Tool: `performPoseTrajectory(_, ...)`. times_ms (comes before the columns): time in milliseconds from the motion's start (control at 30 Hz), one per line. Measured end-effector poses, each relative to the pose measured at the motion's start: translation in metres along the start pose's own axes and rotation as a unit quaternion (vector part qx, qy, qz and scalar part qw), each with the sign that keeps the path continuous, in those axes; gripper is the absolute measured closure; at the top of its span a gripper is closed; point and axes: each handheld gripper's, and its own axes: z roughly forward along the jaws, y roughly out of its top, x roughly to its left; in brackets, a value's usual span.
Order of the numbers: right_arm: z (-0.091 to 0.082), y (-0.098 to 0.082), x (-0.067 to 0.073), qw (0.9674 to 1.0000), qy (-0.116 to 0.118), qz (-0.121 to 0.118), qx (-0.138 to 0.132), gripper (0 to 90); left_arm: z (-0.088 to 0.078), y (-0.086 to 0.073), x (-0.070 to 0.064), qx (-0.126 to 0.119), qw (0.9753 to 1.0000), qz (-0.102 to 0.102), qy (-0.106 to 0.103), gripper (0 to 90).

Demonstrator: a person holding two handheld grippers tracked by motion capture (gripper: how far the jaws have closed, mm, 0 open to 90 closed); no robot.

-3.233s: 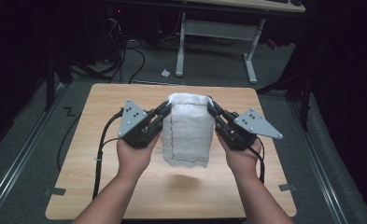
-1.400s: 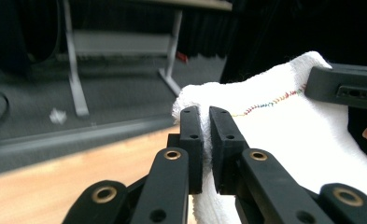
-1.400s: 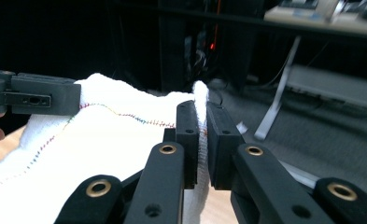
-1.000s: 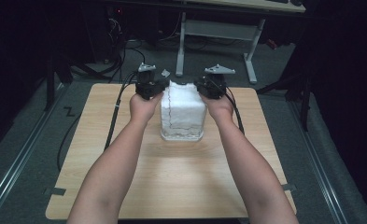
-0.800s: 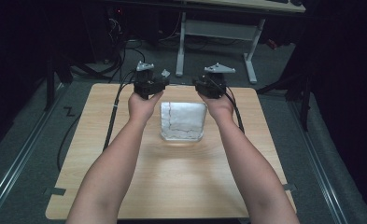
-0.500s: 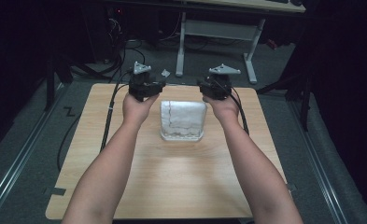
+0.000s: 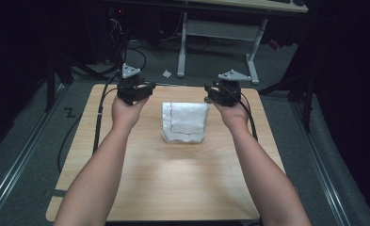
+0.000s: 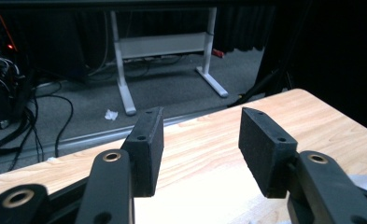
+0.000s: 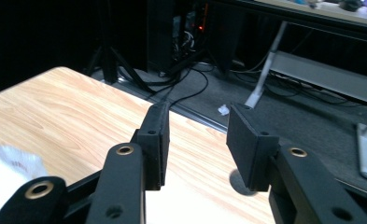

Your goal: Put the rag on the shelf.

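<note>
Cloth (image 7: 184, 121), white and folded into a compact near-square with a dark stitched line along its left and lower borders, is seen lying flat on the table (image 7: 173, 188), midway between the left and right edges and nearer the far edge than the near one. Its slightly longer axis is judged to run from the far edge towards the near edge.

The left gripper (image 7: 134, 90) is held near the far-left corner, the right gripper (image 7: 222, 92) near the far-right corner; the cloth lies between them, inward of each and a little towards the near edge. The right gripper is judged marginally nearer to the cloth, though the difference is slight.

Both grippers have just been opening, and nothing is seen between their pads. In the left gripper view the left gripper (image 8: 200, 154) is shown with jaws spread over bare wood; in the right gripper view the right gripper (image 9: 197, 147) is likewise released, with a white corner of the cloth (image 9: 6, 172) caught at the lower left.

No brand, label or legible writing is found anywhere.
</note>
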Motion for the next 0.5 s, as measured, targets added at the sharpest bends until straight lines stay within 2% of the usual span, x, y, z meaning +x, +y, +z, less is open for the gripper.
performPoseTrajectory(133, -0.006, -0.011, -0.004, 0.9998, -0.014, -0.007, 0.016, 58.7, -0.012, -0.004, 0.01, -0.001, 0.9999, -0.004, 0.011, 48.7)
performPoseTrajectory(167, -0.006, -0.011, -0.004, 0.9998, -0.014, -0.007, 0.016, 58.7, -0.014, -0.006, 0.012, 0.009, 0.9999, -0.004, 0.011, 48.7)
performPoseTrajectory(233, -0.012, -0.018, -0.008, 0.9996, -0.021, -0.006, 0.016, 58.8, -0.019, -0.013, 0.015, 0.006, 0.9998, 0.007, 0.019, 48.1)
performPoseTrajectory(400, -0.022, -0.027, -0.014, 0.9996, -0.022, -0.009, 0.013, 58.1, -0.029, -0.033, 0.026, 0.014, 0.9997, -0.002, 0.018, 47.6)
performPoseTrajectory(500, -0.034, -0.041, -0.014, 0.9993, -0.023, -0.026, 0.014, 52.2, -0.034, -0.046, 0.029, 0.025, 0.9996, -0.002, 0.012, 44.6)
